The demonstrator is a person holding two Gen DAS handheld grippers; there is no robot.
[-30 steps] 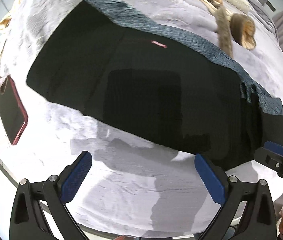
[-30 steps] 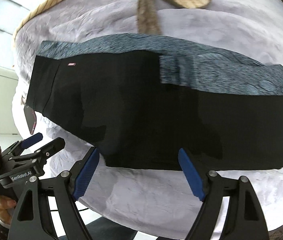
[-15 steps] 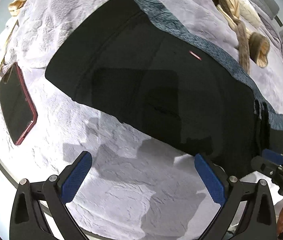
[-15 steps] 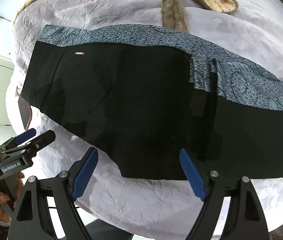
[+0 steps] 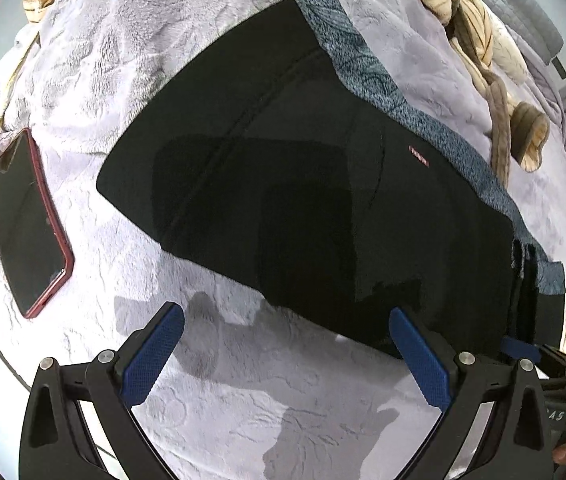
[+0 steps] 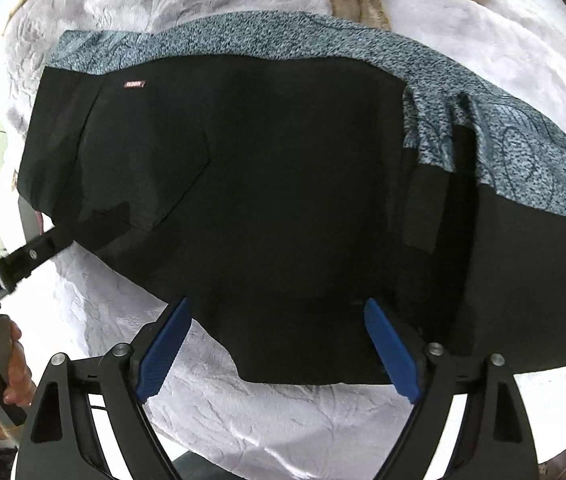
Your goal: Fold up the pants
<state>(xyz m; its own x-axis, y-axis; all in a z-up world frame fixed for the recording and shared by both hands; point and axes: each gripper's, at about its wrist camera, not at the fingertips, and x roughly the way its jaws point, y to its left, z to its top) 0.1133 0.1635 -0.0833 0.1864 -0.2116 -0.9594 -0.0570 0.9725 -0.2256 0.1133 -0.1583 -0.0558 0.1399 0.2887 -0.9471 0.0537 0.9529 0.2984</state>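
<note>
The left hand-held gripper (image 5: 285,358) hangs released, blue pads (image 5: 151,356) wide apart above the lilac blanket (image 5: 243,412), just short of the pants' near edge. A red phone (image 5: 27,224) lies to its left, apart from the pants. The black pants (image 5: 323,208) lie flat on the blanket, folded into a block with a grey patterned strip (image 5: 395,100) along the far side and a small red label (image 5: 419,156). A tan fur garment (image 5: 483,60) sits beyond them. The right hand-held gripper (image 6: 279,348) is also released, its pads straddling the pants' near edge (image 6: 303,360)
</note>
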